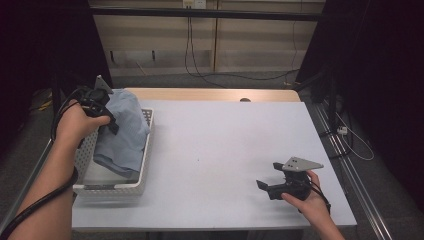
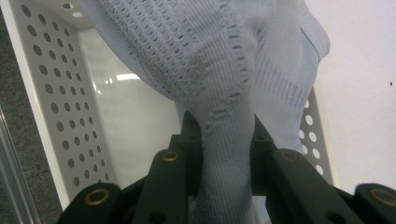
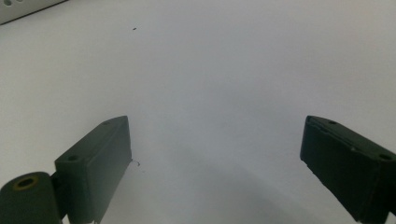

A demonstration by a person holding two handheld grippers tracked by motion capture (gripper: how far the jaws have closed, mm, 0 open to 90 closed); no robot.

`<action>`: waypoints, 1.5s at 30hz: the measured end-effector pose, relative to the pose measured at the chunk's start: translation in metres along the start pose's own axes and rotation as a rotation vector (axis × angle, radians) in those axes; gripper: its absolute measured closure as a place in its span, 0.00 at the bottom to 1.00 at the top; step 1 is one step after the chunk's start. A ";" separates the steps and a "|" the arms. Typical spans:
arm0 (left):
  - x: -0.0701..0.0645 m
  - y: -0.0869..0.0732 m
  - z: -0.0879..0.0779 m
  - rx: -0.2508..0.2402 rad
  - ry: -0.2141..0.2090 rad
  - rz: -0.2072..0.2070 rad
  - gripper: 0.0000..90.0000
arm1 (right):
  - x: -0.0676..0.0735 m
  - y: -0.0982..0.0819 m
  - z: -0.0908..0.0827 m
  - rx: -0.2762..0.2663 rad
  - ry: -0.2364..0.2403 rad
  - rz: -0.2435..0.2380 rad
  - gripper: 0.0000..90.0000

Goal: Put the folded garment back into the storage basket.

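Left hand-held gripper [image 1: 111, 124] pinches pale-blue knit garment [image 1: 122, 131], lifted w/ its lower folds in the white basket [image 1: 142, 177]. Soft, light, floppy; grip bunched fabric. Right hand-held gripper [image 1: 269, 176], jaws wide w/ nothing between, well right of basket.

Free room: the pale grey tabletop [image 1: 220, 150] is bare from centre to far edge, so a gripper can cross w/o hitting anything. Left side blocked by the white perforated plastic basket [image 1: 142, 172]; its walls stand up along the table's left edge. A light blue knitted garment [image 1: 122, 130] bulges over the basket's far half, partly draped on the right wall. Near part of the basket floor is bare. Right gripper [image 1: 267, 175], jaws apart, sits low near the front right corner.
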State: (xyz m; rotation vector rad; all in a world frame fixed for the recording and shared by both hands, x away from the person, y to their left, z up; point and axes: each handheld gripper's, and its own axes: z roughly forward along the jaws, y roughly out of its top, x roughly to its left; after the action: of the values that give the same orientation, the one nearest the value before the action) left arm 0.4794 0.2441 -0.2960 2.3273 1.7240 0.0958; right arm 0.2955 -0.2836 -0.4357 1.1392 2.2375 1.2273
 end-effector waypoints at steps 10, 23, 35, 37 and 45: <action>0.003 -0.003 0.003 0.004 0.006 0.003 0.84 | 0.000 0.000 0.000 0.000 0.000 0.001 0.10; 0.004 -0.011 0.012 0.012 -0.011 0.004 0.84 | 0.000 0.001 -0.001 -0.004 -0.001 -0.001 0.10; 0.002 -0.014 0.016 0.009 -0.025 0.007 0.83 | 0.000 0.001 -0.001 -0.004 0.002 -0.002 0.10; 0.002 -0.014 0.017 0.009 -0.026 0.006 0.83 | 0.000 0.001 0.000 -0.003 0.002 -0.004 0.10; 0.002 -0.016 0.019 0.017 -0.033 0.009 0.83 | 0.000 0.001 -0.001 -0.004 0.000 -0.002 0.10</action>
State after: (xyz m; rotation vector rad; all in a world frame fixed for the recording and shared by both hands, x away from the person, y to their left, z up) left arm 0.4690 0.2478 -0.3180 2.3355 1.7059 0.0436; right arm 0.2953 -0.2837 -0.4348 1.1349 2.2348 1.2308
